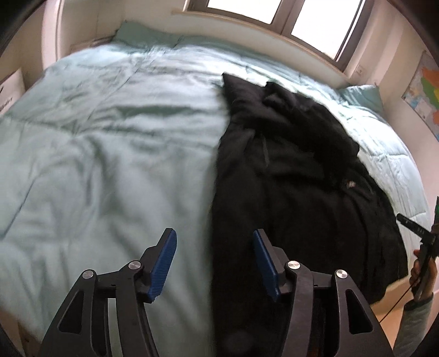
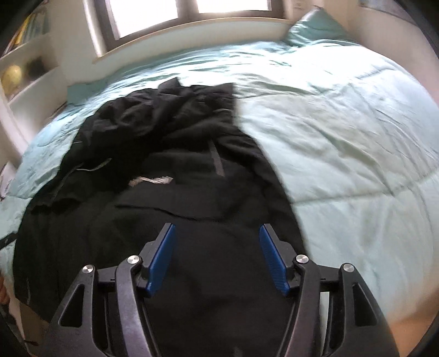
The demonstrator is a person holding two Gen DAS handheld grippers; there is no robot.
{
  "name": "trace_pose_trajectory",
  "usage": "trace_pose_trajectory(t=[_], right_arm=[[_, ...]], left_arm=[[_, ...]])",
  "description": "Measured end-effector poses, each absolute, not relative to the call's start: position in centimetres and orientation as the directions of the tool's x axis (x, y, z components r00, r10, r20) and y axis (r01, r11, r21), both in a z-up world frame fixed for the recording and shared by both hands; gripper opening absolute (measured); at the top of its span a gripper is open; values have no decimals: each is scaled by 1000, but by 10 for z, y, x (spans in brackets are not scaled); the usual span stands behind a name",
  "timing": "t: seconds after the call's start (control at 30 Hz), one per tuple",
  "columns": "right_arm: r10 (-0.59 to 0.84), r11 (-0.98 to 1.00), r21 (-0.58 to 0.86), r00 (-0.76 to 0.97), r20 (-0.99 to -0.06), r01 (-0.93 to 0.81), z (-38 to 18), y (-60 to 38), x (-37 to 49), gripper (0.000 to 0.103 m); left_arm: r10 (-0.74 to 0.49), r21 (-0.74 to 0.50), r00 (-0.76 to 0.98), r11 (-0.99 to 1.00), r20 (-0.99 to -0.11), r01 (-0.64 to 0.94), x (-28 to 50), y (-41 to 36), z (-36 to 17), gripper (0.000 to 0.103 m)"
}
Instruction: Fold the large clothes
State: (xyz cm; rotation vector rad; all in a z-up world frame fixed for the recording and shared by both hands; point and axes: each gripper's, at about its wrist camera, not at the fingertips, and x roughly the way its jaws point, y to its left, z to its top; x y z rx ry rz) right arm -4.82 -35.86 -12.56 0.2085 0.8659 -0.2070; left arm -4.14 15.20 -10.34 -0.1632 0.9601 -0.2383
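- Left gripper (image 1: 215, 263): jaws stand wide apart with nothing between them; the blue pads (image 1: 162, 267) hang above the bedding, one finger over pale quilt, the other over dark cloth.
- Right gripper (image 2: 216, 259): jaws likewise spread apart and empty, both blue pads (image 2: 160, 261) poised over the near part of the garment.
- Black garment (image 1: 288, 170): a large dark piece of clothing lying rumpled on the bed, its near portion fairly flat, its far portion bunched in folds; one long edge runs straight against the quilt. A grey strip (image 2: 216, 162) and a small pale label (image 2: 152, 180) show on its surface.
- Quilt (image 1: 104, 137): pale green, creased, covering the bed beneath and around the garment.
- Pillow (image 2: 315, 26): pale green, at the far corner of the bed by the wall.
- Window (image 1: 277, 16): bright, beyond the far edge of the bed.
- Wall map (image 1: 424, 93): coloured, beside the window.
- Shelf (image 2: 24, 79): white, holding a yellowish round object; detail blurred.
- In the left view, the person's right hand (image 1: 424, 274) grips the other tool at the frame's edge.
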Motion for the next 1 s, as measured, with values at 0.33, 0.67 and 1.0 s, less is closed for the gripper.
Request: trace_pose_trajectory(t=[0.33, 0.67, 1.0], right_arm=[[-202, 919, 40, 556, -807, 392, -142, -397, -105, 66], [-134, 911, 102, 521, -843, 400, -156, -421, -128, 66], [-39, 950, 128, 512, -858, 286, -161, -400, -136, 47]], left_arm=[[-427, -404, 463, 902, -777, 155, -63, 159, -131, 64], [-393, -332, 486, 920, -781, 211, -56, 130, -119, 64], [-384, -298, 480, 922, -789, 248, -77, 128, -116, 64]])
